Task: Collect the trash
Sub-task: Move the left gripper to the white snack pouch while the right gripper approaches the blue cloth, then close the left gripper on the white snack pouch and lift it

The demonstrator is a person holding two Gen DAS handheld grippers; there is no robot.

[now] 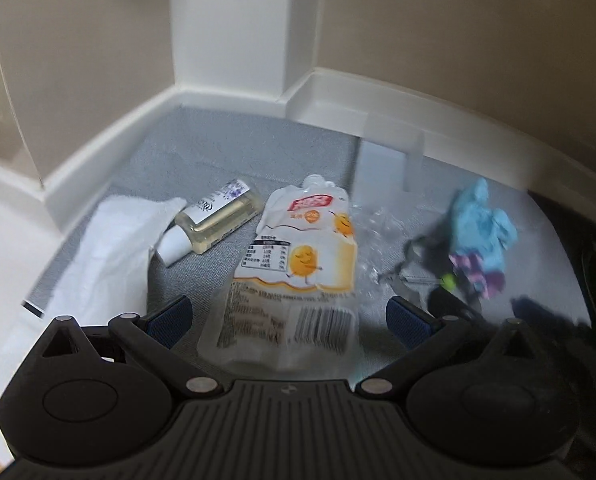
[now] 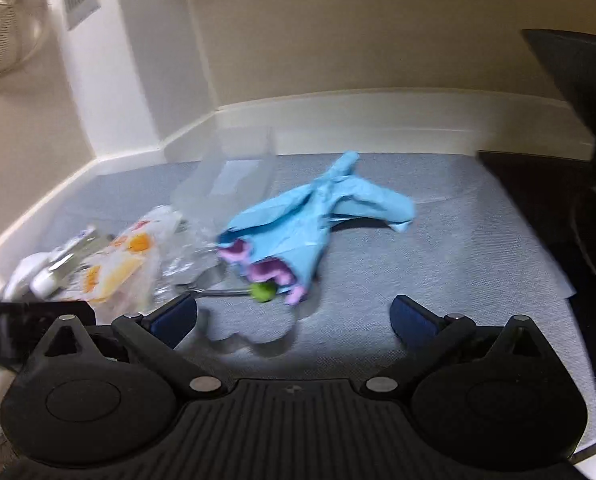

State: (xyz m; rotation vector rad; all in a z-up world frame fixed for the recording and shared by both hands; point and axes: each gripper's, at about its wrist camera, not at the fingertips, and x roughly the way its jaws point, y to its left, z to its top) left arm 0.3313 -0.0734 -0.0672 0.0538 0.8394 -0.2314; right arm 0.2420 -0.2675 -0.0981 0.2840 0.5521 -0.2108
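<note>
Trash lies scattered on a grey carpet. A flat drink pouch (image 1: 298,276) with orange cartoon figures lies between the fingers of my open left gripper (image 1: 287,316), its lower end nearest me. A small bottle (image 1: 213,220) of pale liquid lies beside a white tissue (image 1: 105,248). Crumpled clear plastic (image 1: 374,240) sits right of the pouch. A blue glove (image 2: 318,216) with a purple piece (image 2: 265,270) and a green-tipped stick (image 2: 262,292) lies just ahead of my open right gripper (image 2: 293,318). The pouch (image 2: 117,268) shows at the left in the right wrist view.
A white skirting board (image 1: 378,96) and beige walls close the corner behind the trash. A clear plastic box (image 2: 233,176) stands near the wall. A dark chair base (image 2: 594,200) is at the right. A fan (image 2: 5,20) hangs at the upper left.
</note>
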